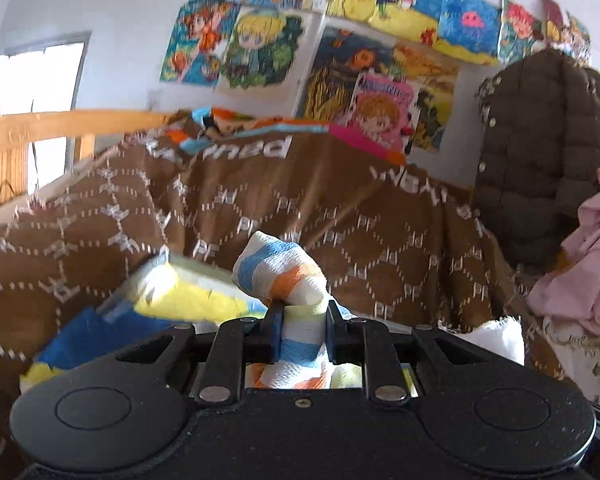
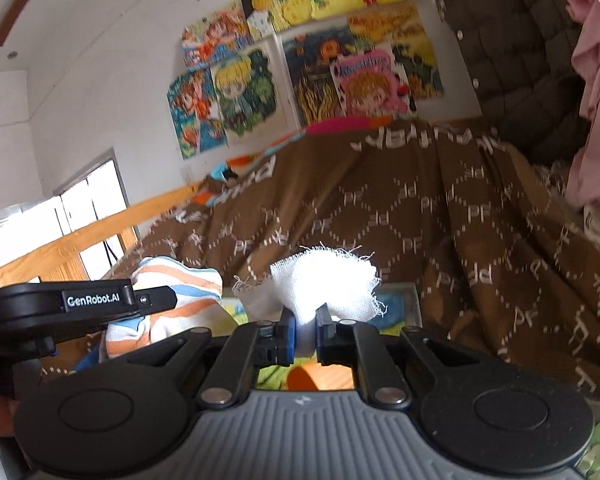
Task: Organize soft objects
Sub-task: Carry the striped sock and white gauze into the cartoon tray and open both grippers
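where the brown quilt (image 1: 284,216) with the white "pf" lattice heaps up across the bed, serves as landmark for all below. left gripper (image 1: 303,322) in front of the quilt, jaws narrow and clamped on a striped cloth (image 1: 278,270) (white, blue, orange bands); cloth bunched into a knob above the pads, rest trailing down between the linkage. right gripper (image 2: 304,330) also in front of the quilt, jaws nearly together and pinching a white gauze cloth (image 2: 328,280), frayed edges fanned out above the pads. seen from the right wrist: left gripper (image 2: 156,300) and its striped cloth (image 2: 172,300) just beside and to the left of the gauze, apart from it. seen from the left wrist: corner of the white gauze (image 1: 500,338) low at right, against the quilt's lower edge. below the quilt, in front: yellow-and-blue patterned fabric (image 1: 168,300), blurred. behind the quilt: wall of bright cartoon pictures (image 1: 300,52). right of the quilt: dark quilted jacket (image 1: 540,152) hanging, pink garment (image 1: 596,264) in front of it. left of the quilt: wooden rail (image 1: 60,126), bright window (image 1: 36,80) beyond.
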### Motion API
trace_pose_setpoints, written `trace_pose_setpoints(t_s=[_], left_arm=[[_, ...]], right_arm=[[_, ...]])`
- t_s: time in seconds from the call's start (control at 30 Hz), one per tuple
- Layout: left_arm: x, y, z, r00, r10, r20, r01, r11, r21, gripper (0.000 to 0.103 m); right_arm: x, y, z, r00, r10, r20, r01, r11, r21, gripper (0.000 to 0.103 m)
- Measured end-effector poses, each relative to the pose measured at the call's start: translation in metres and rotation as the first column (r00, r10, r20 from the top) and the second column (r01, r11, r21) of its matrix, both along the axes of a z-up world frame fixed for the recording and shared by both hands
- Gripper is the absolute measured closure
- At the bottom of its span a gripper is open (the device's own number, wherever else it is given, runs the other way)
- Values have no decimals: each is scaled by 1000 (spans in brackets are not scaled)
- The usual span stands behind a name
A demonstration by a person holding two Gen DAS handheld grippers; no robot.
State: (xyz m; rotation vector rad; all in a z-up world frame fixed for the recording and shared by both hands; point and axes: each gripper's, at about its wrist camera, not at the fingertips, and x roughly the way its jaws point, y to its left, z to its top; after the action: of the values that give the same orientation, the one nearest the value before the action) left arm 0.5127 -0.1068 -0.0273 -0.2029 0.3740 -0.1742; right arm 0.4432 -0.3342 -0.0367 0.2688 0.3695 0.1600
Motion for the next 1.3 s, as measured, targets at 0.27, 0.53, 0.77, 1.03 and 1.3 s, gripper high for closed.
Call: trace_pose_setpoints(t_s=[0.27,0.53,0.77,1.03,1.3], left_arm=[[1,-2,-22,996,-30,-85,31,1000,6,80],[3,2,-29,991,-32,-132,32,999,-2,79],[2,4,-26,991,-22,-130,20,1000,-17,73],[-4,4,-19,993,-21,-118,18,999,-27,57],[-19,6,3,997,-9,-75,5,999,-45,30]], right_arm=[[4,2,-9,999,5,-49,-6,1000,-5,90],[6,3,-11,997,6,-72,-7,1000,-10,89],[5,0,-8,998,-11,-69,10,1000,-12,79],[1,-1,1,998,-19,-58,17,1000,-25,55],[-21,-10,31,999,-48,18,49,999,-24,31]])
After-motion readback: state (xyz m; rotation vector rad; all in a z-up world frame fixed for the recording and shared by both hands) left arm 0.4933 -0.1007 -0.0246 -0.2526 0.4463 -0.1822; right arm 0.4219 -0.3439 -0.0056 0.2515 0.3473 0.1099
